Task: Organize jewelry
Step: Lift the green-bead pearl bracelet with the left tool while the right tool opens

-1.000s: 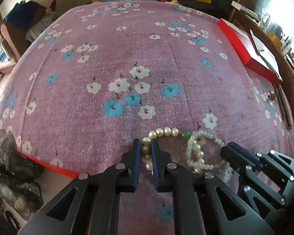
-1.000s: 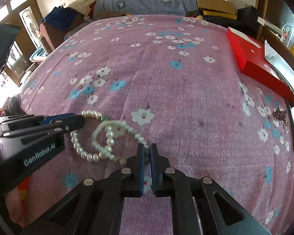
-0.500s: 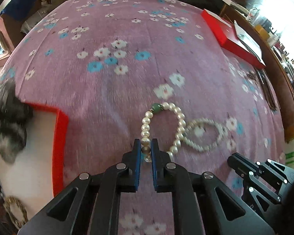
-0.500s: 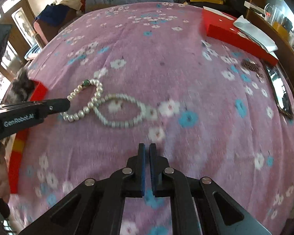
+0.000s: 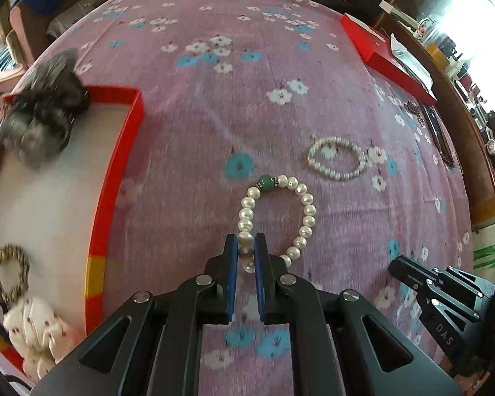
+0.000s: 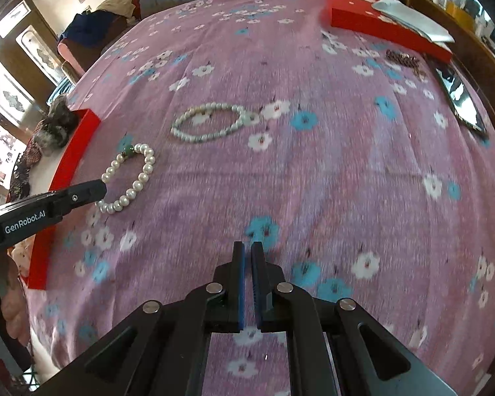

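A pearl bracelet with one green bead (image 5: 277, 217) hangs from my left gripper (image 5: 246, 250), which is shut on its pearls just above the pink flowered bedspread. From the right wrist view the same bracelet (image 6: 128, 178) trails from the left gripper's tip (image 6: 95, 189) beside a red tray. A second bracelet of smaller pale beads (image 5: 336, 160) (image 6: 211, 122) lies flat on the bedspread, apart from both grippers. My right gripper (image 6: 247, 254) is shut with nothing between its fingers, and it shows low at the right in the left wrist view (image 5: 402, 269).
A red-rimmed tray (image 5: 122, 171) at the left holds a grey fur scrunchie (image 5: 43, 109), a leopard hair tie (image 5: 10, 274) and a cream scrunchie (image 5: 36, 326). A red box (image 6: 379, 23) lies at the far right, with a dark beaded piece (image 6: 404, 59) and a phone (image 6: 458, 99) near it.
My left gripper carried the green-bead bracelet leftward toward the red tray, pulling it free of the small-bead bracelet. My right gripper let go of the small-bead bracelet and drew back and away, shut.
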A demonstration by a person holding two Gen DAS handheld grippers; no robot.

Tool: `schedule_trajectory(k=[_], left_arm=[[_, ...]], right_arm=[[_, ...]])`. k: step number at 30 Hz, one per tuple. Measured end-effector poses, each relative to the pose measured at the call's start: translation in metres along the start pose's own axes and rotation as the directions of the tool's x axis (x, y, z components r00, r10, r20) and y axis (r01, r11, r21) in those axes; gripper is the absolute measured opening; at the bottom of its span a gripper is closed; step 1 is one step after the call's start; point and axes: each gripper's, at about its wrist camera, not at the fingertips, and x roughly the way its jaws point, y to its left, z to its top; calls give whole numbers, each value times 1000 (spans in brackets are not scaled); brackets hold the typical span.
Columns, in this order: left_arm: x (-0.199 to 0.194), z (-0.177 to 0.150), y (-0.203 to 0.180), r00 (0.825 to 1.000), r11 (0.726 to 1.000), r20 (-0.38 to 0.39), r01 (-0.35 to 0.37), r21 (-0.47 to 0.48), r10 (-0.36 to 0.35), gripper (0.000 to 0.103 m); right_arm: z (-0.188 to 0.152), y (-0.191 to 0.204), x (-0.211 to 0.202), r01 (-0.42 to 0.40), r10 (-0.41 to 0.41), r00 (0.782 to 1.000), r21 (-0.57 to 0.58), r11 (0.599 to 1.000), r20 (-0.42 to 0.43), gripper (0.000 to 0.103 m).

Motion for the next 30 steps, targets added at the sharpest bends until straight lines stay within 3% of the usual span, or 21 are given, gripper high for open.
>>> schedule_trajectory(k=[16, 20, 30], left_arm=[[-7, -19, 18, 999, 999, 21, 27, -40, -26, 9], [-9, -18, 24, 998, 998, 32, 49, -45, -47, 9], [-3, -12, 20, 999, 999, 25, 42, -22, -41, 10]], right_arm=[[-14, -9, -7, -45, 44, 999, 32, 998, 18, 6], [-13, -13, -9, -48, 46, 998, 45, 998, 43, 33], [-11, -25, -14, -59, 52, 995, 96, 994, 82, 34]])
